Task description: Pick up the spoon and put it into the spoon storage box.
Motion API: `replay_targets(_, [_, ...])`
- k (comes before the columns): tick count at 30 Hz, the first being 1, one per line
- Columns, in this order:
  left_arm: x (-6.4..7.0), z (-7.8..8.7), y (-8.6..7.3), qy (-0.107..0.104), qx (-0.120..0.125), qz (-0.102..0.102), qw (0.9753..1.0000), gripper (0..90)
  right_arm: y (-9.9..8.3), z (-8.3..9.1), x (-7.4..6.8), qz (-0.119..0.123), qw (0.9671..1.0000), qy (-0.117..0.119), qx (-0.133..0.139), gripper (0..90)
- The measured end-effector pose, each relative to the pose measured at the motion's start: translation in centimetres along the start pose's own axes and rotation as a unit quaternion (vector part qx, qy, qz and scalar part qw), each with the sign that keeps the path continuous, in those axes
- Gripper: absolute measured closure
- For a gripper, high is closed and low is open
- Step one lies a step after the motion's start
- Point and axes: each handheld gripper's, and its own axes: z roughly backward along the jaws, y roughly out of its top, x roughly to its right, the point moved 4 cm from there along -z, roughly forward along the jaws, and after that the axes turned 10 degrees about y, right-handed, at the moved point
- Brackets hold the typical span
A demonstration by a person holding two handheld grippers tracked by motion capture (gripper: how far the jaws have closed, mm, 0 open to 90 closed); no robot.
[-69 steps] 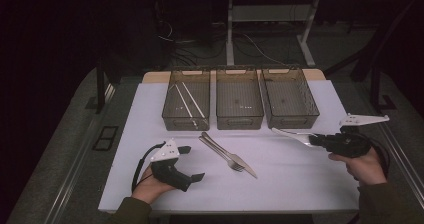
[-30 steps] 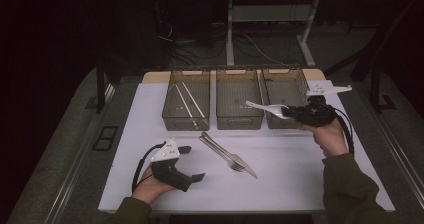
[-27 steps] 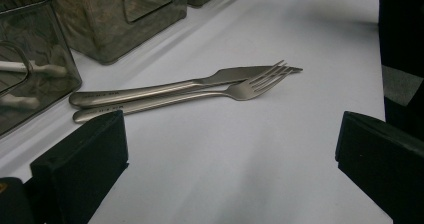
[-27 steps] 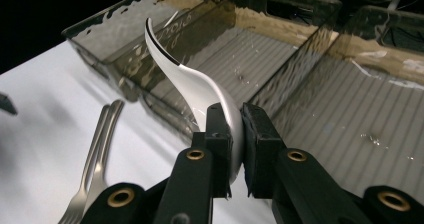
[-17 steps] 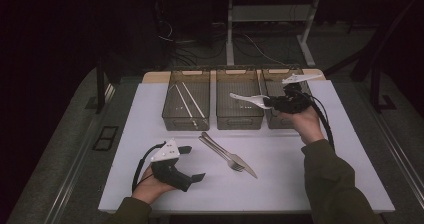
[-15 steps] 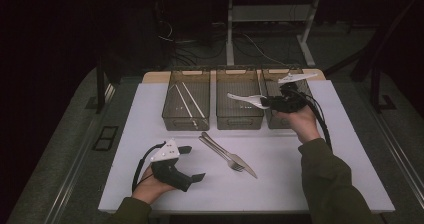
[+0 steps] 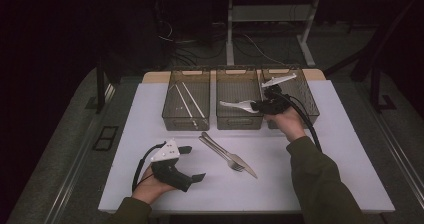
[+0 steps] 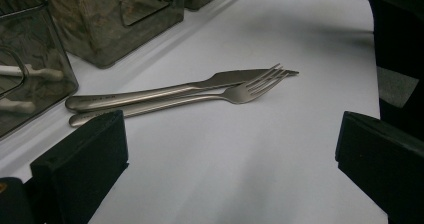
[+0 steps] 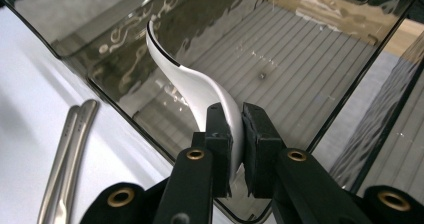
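Right gripper [image 7: 261, 105] hangs over the middle bin [image 7: 239, 103] of three smoked plastic bins standing in a row at the far side of the white table [image 7: 325, 154]. Its jaws are pressed tight on the handle of a white spoon [image 7: 238, 104], and the bowl of the spoon points to the left, above the open inside of this bin. In the right gripper view, the white spoon [image 9: 200, 91] curves up and away from the closed jaws, over the ribbed floor of the bin. Left gripper [image 7: 192, 163] rests low on the table at the near side, its jaws spread wide with nothing between them. A metal fork [image 8: 200, 100] and a metal knife [image 8: 175, 90] lie side by side on the table, touching each other, just before the bins and between the two grippers. The left bin [image 7: 186, 105] contains two pale chopsticks [image 7: 187, 99].
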Motion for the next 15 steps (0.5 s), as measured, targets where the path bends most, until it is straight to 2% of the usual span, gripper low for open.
replay_targets(8, [0.0,0.0,0.0,0.0,0.0,0.0,1.0,0.0,-0.4,-0.56,-0.05,0.006,0.9998,-0.003,-0.02,81.3])
replay_targets(12, [-0.04,0.02,-0.01,0.0,-0.001,-0.001,1.0,0.0,-0.42,-0.57,-0.07,0.005,0.9998,-0.002,-0.018,74.7])
replay_targets(15, [0.0,0.0,0.0,-0.001,0.0,0.0,1.0,0.0,-0.35,-0.36,0.02,0.003,1.0,0.001,-0.006,71.5])
